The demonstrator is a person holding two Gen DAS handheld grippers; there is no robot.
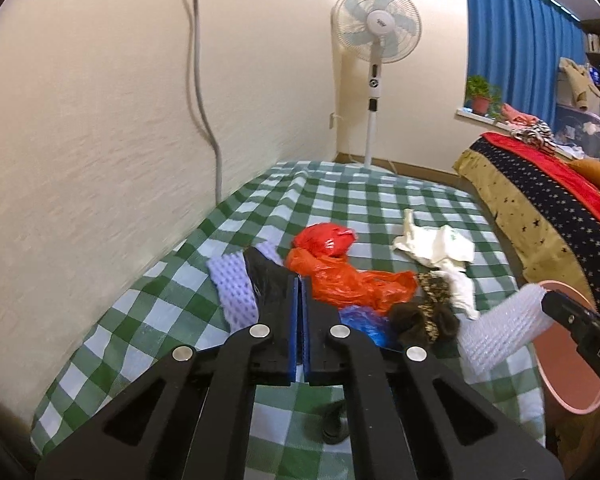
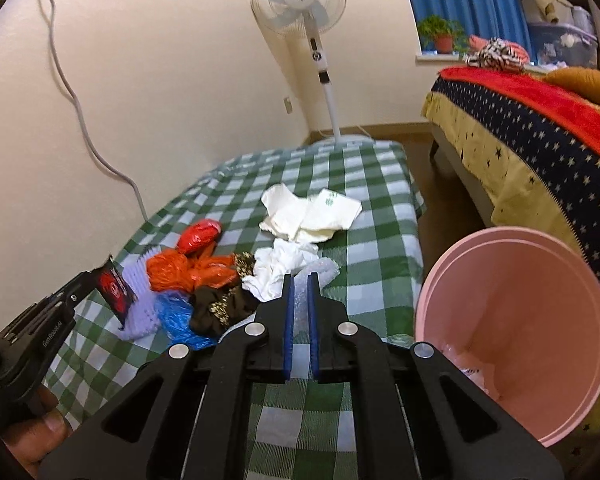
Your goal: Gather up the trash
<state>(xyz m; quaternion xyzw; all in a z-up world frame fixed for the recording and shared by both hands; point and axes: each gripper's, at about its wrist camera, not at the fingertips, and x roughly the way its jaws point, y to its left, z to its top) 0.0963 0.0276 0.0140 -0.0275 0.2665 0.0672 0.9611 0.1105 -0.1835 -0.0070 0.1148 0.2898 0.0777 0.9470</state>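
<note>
1. On the green-and-white checked bed cover, seen from the left wrist, a heap of trash is lying: a crumpled orange plastic bag, a lilac dimpled foam sheet, a blue plastic bag and a cream plastic bag on the far side of the orange one.
2. Just in front of that orange bag, the left gripper is pinching a black glossy wrapper; its blue pads are sitting together on the wrapper's edge, judged a firm enough hold for carrying.
3. Right of the orange bag, a white bubble-wrap sheet is hanging from the other gripper, beside the round pink plastic bin.
4. From the right wrist, the right gripper is clamping that bubble wrap, with the pads nearly together and the sheet between them.
5. Left of the orange bag here, the black wrapper is showing red print while it is gripped by the left gripper, with a hand holding the tool.
6. Right of the heap, the pink bin is tilting its mouth toward the camera, probably placed close so each piece is dropping in easily; pale scraps are already lying inside.
</note>
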